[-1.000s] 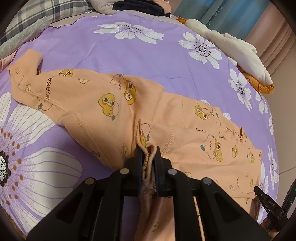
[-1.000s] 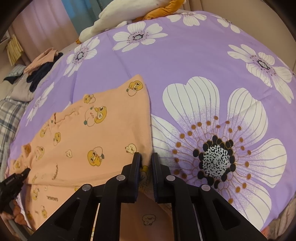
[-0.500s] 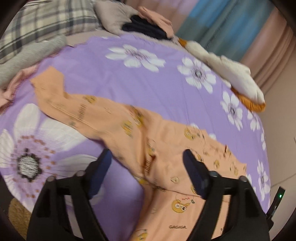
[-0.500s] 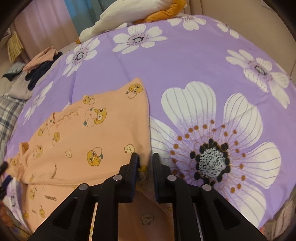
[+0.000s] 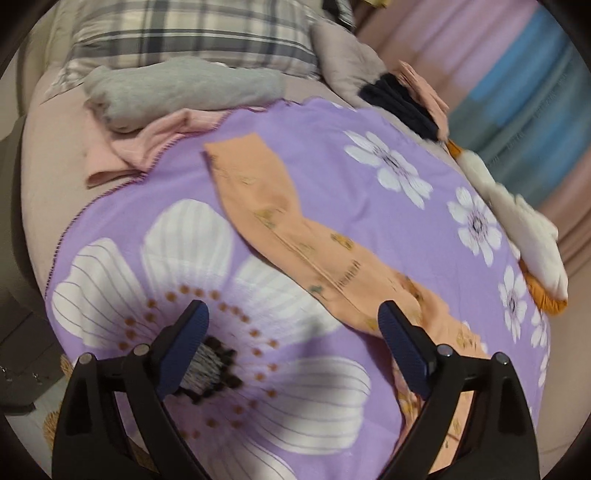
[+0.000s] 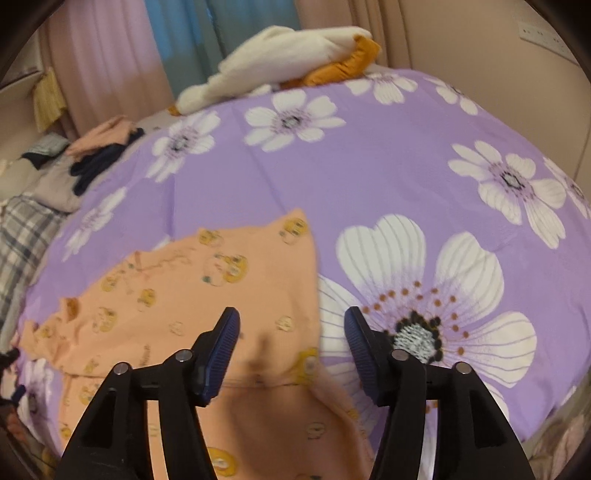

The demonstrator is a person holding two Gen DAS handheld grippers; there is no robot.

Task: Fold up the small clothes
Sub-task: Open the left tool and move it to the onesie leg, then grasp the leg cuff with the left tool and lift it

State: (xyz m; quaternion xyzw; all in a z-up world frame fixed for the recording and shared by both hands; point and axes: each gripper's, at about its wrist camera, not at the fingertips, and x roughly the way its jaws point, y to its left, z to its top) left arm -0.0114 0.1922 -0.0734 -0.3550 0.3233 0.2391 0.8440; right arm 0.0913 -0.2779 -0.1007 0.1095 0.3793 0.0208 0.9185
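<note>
Orange garment (image 6: 207, 317) flat on purple blanket (image 6: 369, 177)

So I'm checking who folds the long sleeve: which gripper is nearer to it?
Left. The left gripper hovers, opening, right beside the orange garment's sleeve. The right gripper, also opening, is over the garment's body at the opposite end.

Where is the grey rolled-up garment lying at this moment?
Left wrist view, upper left: the grey rolled-up garment lies just below the plaid pillow, above the pink cloth beside the purple flowered blanket.
</note>
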